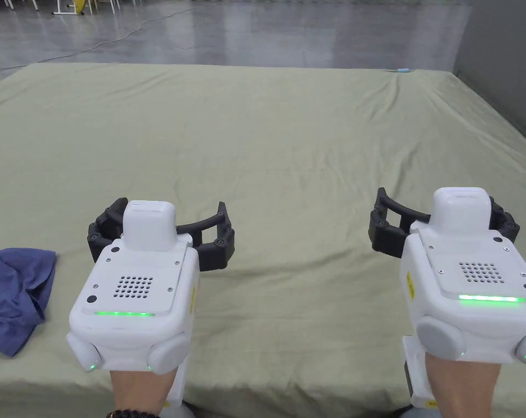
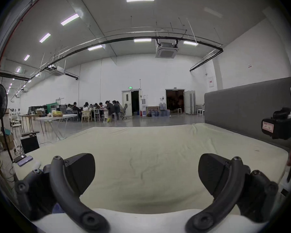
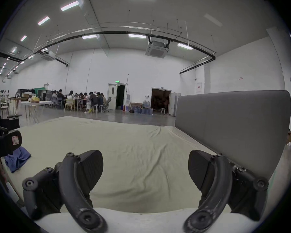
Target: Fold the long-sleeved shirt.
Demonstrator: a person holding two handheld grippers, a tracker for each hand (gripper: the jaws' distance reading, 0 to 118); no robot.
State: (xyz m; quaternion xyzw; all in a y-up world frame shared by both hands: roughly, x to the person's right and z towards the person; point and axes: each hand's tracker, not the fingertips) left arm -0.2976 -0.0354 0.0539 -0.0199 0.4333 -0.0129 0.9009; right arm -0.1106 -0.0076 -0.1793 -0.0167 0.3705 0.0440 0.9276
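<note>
Seen from the head view, the left tongs and right tongs hover wide apart and empty-handed over a green-sheeted bed, while the crumpled blue shirt lies at the bed's left edge, beside the left tongs. The left gripper view shows its jaws spread wide above bare sheet. In the right gripper view the jaws likewise gape, the shirt far off left.

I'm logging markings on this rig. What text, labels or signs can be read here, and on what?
Nothing can be read.
Pink sticker on right gripper: too blurred.
White sticker on left gripper: too blurred.
Green sign over door: too small.
Wall notice: too small.
</note>
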